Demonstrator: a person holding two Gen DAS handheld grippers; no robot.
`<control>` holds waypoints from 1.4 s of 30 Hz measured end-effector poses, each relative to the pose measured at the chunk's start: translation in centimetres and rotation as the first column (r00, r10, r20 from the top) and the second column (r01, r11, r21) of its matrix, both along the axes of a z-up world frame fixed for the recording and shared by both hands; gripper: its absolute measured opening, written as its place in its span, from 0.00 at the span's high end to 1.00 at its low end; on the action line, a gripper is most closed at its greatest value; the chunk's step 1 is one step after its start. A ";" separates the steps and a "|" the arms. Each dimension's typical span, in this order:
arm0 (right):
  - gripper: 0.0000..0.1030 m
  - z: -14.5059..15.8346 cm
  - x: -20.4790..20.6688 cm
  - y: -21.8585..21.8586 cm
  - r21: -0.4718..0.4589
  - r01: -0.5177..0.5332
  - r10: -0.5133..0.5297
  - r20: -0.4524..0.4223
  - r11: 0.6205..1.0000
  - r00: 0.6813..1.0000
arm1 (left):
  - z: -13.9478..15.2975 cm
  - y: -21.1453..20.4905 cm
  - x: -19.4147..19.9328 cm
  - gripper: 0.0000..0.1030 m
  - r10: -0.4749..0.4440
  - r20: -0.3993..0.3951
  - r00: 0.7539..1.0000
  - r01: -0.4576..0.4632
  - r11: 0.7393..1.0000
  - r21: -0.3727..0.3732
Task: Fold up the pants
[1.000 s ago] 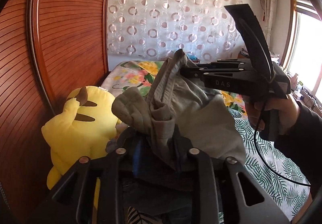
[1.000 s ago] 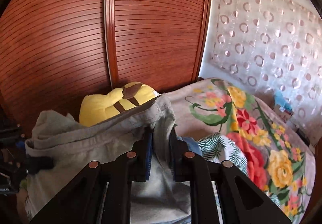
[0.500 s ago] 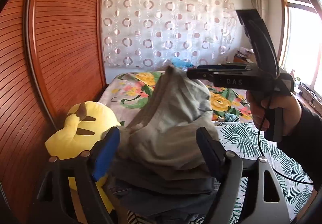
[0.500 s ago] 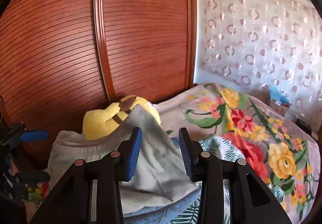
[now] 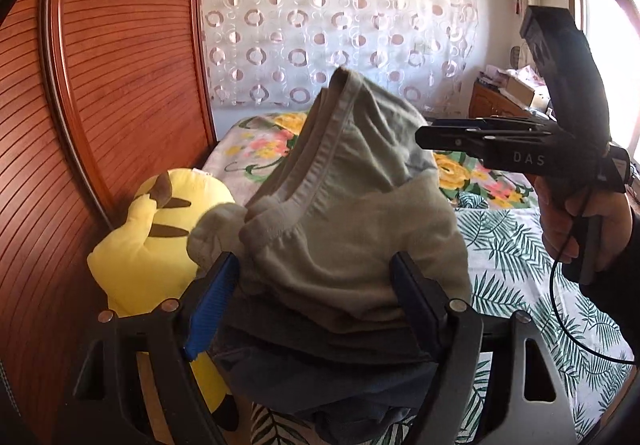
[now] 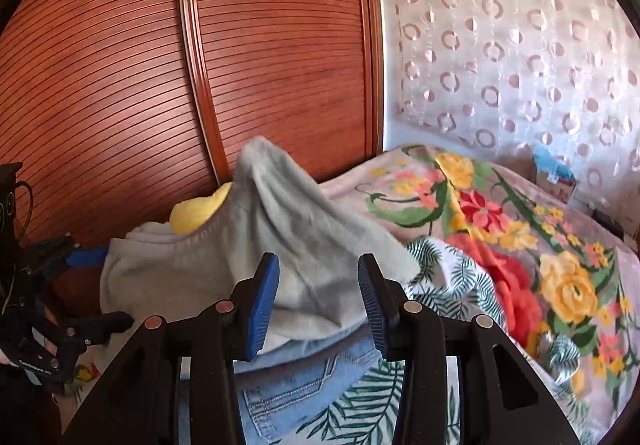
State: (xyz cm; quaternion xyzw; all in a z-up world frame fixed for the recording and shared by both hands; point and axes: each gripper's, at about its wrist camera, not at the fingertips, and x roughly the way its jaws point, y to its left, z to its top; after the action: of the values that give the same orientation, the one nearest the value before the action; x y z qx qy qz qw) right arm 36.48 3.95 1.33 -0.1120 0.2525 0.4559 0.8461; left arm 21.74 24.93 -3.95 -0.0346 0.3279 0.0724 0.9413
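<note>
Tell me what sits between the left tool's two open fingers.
In the left wrist view, the grey pants bulge up between the open left tool, lying on darker folded clothes.

Probably a home bedroom: floral bedspread [image 6: 520,245], wooden wardrobe [image 6: 240,65], plush toy [image 5: 156,245].

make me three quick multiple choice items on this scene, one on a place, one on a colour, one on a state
1. Where is the yellow plush toy?
A. against the wooden wardrobe
B. by the window
C. on the floor

2. What colour are the pants on top of the pile?
A. red
B. grey
C. black

3. How is the right gripper?
A. shut on the pants
B. out of view
C. open

Answers: 1 A, it sits beside the slatted door. 2 B, grey fabric tops the denim jeans. 3 C, its fingers stand apart, as do those of the left gripper.
</note>
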 end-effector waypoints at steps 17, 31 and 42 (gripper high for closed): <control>0.58 0.0 -2.9 -2.3 0.031 0.133 -0.134 0.016 0.991 0.991 | 1.4 -2.3 -2.2 0.24 0.003 0.019 1.000 -0.003 1.000 0.029; 0.58 3.3 -16.8 -13.4 0.128 0.272 -0.281 0.051 0.954 0.958 | 5.0 -9.0 -5.2 0.15 -0.121 0.116 0.986 0.117 0.992 0.036; 0.57 5.4 -25.2 -18.4 0.182 0.336 -0.361 0.129 0.924 0.924 | 8.4 -14.4 -7.5 0.00 -0.206 0.191 0.960 0.196 0.978 0.067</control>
State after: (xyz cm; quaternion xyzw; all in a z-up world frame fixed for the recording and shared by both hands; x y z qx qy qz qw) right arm 11.24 -14.43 6.77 -0.0347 0.1632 0.3058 0.9373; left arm 14.25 10.57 4.40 0.0144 0.2331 -0.0196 0.9721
